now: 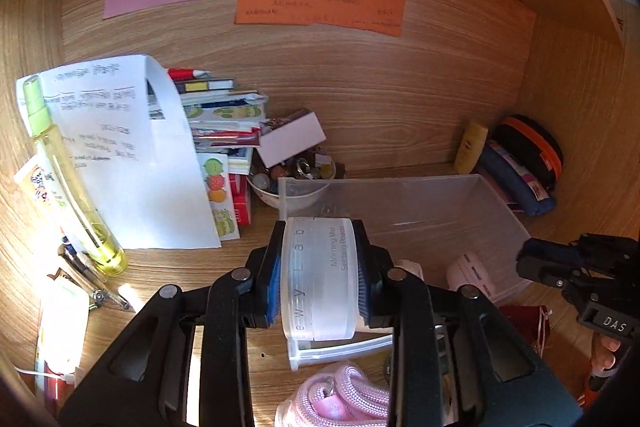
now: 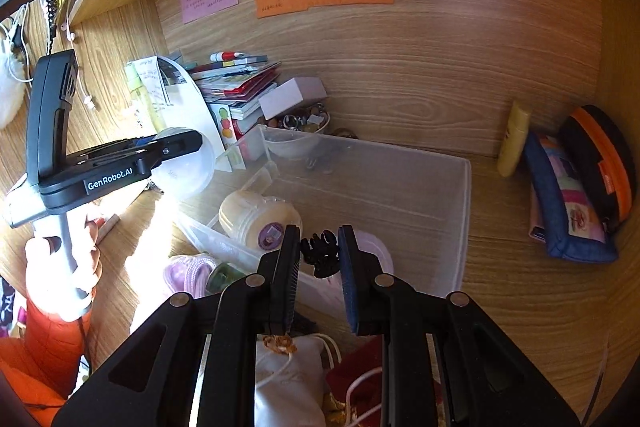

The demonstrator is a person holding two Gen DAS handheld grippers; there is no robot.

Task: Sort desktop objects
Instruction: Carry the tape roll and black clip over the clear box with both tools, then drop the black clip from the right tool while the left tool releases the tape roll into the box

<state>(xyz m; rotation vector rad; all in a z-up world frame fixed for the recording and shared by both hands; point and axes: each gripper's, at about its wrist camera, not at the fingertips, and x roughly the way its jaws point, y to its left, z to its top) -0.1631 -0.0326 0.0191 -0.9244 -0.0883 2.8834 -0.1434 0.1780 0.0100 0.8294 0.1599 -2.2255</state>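
The left gripper (image 1: 320, 279) is clamped on a round frosted jar (image 1: 318, 279), held on edge between the pads above the near wall of the clear plastic bin (image 1: 400, 195) at the centre of the left wrist view. The right gripper (image 2: 319, 255) pinches a small black hair claw (image 2: 320, 251) between nearly closed pads, low in the centre of its view, over the bin's near side.

The jar is smooth and curved, and only its flat faces meet the pads; my guess is that a tilt could let it roll out and drop onto the desk (image 1: 180, 267) short of the bin. The claw is gripped by little more than its edge, so it may twist loose. With both grippers near the same bin, they could knock each other.

The right wrist view shows what already sits in the bin: a cream jar (image 2: 256, 217) at its lower left. It also shows the person's hand (image 2: 64, 259) on the left gripper's handle. The left wrist view alone shows the print on the frosted jar and the yellow spray bottle (image 1: 68, 179) leaning at the left edge.
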